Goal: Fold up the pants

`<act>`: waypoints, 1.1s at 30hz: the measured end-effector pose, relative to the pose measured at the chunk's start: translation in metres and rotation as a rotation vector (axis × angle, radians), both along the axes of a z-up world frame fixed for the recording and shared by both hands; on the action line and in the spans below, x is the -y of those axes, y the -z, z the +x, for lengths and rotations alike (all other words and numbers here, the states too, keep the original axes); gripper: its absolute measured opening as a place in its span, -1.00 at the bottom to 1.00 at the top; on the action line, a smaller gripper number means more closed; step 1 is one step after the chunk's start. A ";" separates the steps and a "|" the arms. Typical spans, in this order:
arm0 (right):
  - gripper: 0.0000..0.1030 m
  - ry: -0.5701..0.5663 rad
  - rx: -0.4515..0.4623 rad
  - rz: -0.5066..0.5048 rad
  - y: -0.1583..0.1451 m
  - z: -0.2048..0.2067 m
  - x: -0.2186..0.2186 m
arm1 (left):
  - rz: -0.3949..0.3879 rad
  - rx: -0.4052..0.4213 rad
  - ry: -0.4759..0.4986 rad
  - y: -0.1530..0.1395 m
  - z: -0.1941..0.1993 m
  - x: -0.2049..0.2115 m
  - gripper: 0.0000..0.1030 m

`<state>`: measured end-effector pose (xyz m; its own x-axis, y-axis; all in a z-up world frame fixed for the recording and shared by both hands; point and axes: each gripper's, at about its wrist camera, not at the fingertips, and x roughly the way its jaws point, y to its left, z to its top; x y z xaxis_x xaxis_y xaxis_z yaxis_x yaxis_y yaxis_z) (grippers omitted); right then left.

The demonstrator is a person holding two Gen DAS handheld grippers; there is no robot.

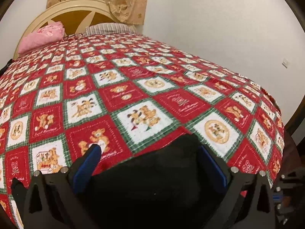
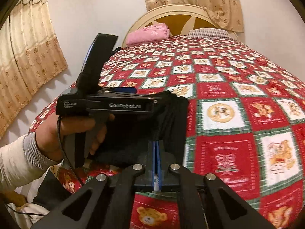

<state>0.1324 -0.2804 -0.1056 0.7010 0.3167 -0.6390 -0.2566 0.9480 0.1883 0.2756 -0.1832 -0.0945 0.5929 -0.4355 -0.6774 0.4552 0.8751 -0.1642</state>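
The black pants [image 2: 144, 133] hang as a compact, several-layer bundle in the lower centre of the right wrist view, lifted above the red bear-pattern bedspread [image 2: 238, 105]. The right gripper [image 2: 156, 152] is pressed narrow on the bundle's lower edge. In the left wrist view the left gripper [image 1: 150, 158] stands wide, with the dark cloth lying between its blue fingers [image 1: 91, 158]. I judge the folding mostly done; what is left is to lay the bundle flat on the bed. A pink pillow [image 1: 41, 38] lies at the upper left.
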 end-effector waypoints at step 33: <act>-0.79 -0.028 -0.088 0.080 0.019 0.056 -0.015 | -0.028 -0.006 -0.043 0.001 0.008 -0.022 1.00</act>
<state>0.1889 -0.2652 -0.1243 0.6332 0.3879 -0.6698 -0.2620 0.9217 0.2861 0.2837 -0.1611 -0.0954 0.6070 -0.4290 -0.6690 0.4166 0.8886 -0.1918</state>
